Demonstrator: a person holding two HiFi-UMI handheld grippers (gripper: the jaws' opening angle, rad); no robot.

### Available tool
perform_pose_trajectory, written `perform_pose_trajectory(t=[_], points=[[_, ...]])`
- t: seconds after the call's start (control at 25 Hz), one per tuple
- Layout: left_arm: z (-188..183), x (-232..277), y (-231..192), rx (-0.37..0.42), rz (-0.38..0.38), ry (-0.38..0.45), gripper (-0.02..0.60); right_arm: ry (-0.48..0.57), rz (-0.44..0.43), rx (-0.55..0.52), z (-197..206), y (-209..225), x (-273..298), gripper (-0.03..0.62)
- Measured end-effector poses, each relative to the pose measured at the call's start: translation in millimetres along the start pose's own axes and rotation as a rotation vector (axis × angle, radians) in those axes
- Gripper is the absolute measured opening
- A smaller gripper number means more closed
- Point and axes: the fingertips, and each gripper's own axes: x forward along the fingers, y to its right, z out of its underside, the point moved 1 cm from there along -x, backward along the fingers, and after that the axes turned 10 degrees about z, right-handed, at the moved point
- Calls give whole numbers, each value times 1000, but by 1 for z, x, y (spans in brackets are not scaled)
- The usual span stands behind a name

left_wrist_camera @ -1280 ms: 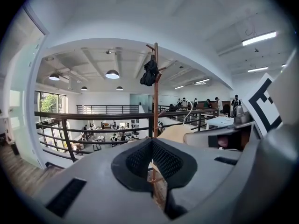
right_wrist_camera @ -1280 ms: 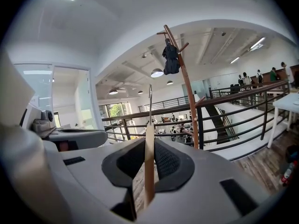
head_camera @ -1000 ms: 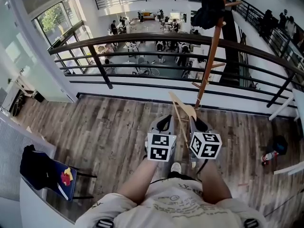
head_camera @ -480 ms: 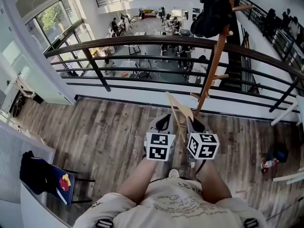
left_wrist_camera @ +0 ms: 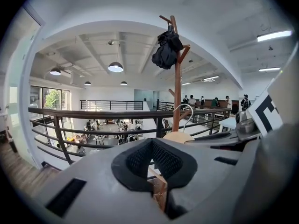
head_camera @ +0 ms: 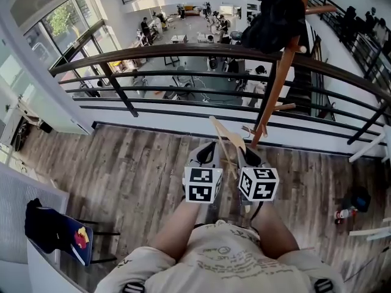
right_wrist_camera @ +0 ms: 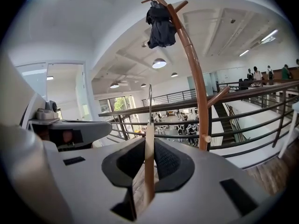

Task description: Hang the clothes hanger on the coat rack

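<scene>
In the head view the left tool (head_camera: 208,154) and right tool (head_camera: 249,157) are hovering side by side over the wood floor (head_camera: 122,163), with the hanger (head_camera: 229,138) rising between them just near of the coat rack (head_camera: 278,84), which is carrying a black garment (head_camera: 275,17) against the railing (head_camera: 183,50); the left gripper view is showing its pads (left_wrist_camera: 140,160) meeting at the tips with nothing clearly between them, while the right gripper view is showing its jaws clamping the hanger edge-on, the rack standing far right.

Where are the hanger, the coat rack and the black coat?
hanger (right_wrist_camera: 148,164): right gripper view, its wooden edge.
coat rack (right_wrist_camera: 202,111): right gripper view, its pole.
black coat (left_wrist_camera: 167,51): left gripper view, its middle.
</scene>
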Motion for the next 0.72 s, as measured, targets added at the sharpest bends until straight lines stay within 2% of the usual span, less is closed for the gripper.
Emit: perform_pose_trajectory(t=[0.4, 0.72], points=[[-6, 30, -20, 10, 6, -23, 3, -54, 15, 13, 12, 10, 38, 52], [-10, 75, -44, 17, 59, -29, 4, -77, 46, 25, 11, 18, 78, 52]])
